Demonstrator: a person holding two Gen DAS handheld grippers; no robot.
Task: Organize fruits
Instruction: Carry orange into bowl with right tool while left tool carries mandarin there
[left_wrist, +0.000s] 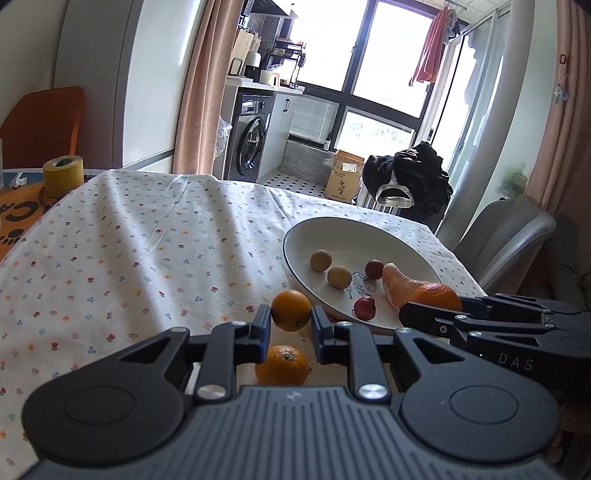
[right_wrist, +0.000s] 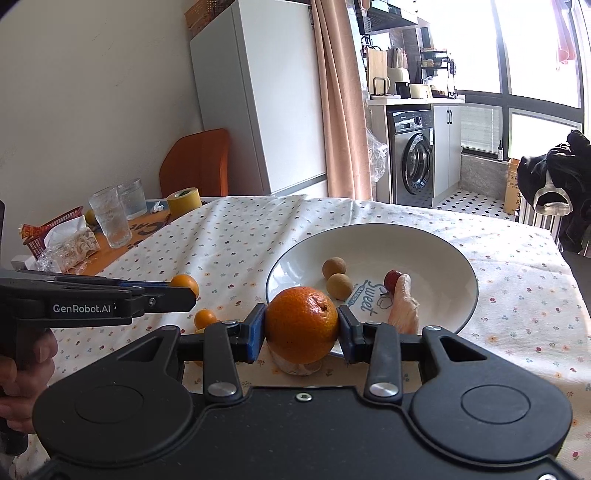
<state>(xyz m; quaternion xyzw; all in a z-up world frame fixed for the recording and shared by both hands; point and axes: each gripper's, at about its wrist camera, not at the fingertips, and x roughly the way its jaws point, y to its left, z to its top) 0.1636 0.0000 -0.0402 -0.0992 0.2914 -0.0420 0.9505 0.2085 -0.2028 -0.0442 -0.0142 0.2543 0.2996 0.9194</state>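
Your right gripper (right_wrist: 301, 326) is clamped on a large orange (right_wrist: 301, 325), holding it over the near rim of the white plate (right_wrist: 443, 254). Your left gripper (left_wrist: 290, 314) has a small orange (left_wrist: 291, 309) between its fingers, left pad touching, right pad apart; whether it grips, you cannot tell. Another small orange (left_wrist: 282, 365) lies on the floral tablecloth (left_wrist: 147, 240) just nearer. On the plate: two tan round fruits (right_wrist: 334, 267), red fruits (left_wrist: 374, 268), a peeled segment (right_wrist: 404, 308).
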